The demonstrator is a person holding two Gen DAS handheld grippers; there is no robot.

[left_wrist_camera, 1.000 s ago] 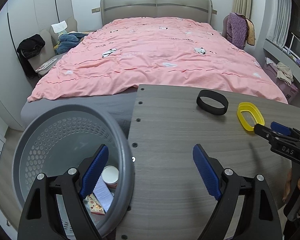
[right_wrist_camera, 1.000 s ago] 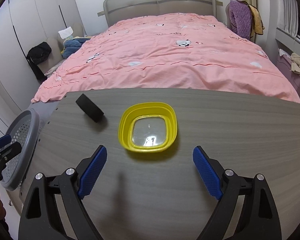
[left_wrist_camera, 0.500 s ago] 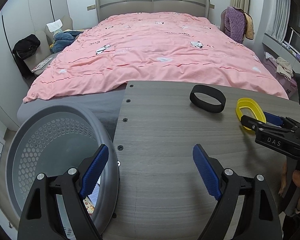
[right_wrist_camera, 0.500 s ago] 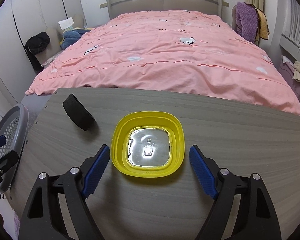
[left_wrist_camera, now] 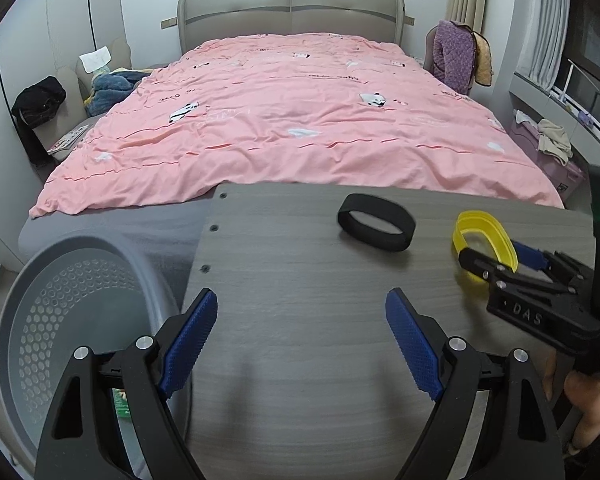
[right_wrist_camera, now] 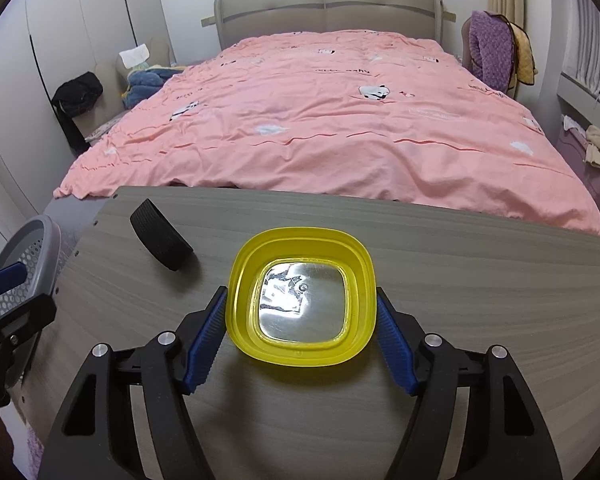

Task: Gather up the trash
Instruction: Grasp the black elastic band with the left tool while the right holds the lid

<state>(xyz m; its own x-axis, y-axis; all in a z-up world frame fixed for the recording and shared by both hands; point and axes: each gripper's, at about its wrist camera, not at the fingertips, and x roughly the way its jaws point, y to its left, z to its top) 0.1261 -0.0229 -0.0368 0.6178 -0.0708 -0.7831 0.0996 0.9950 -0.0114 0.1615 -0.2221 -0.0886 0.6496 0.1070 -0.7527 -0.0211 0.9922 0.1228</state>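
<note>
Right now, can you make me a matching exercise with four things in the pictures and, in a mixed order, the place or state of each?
Things:
1. yellow lid
2. black ring
3. grey basket
4. left tool

Places or states:
A. beside the table's left edge
B. open, holding nothing
C. between the right tool's fingers
D. alone on the table, near the bed

Pairs: 1-C, 2-D, 3-A, 4-B

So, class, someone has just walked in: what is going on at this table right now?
A person is clearing trash off a grey table with two handheld grippers. The right gripper has its jaws on either side of a yellow lid, against its rim or nearly so. The left gripper hovers open and empty beside the grey basket. A black ring lies untouched.
</note>
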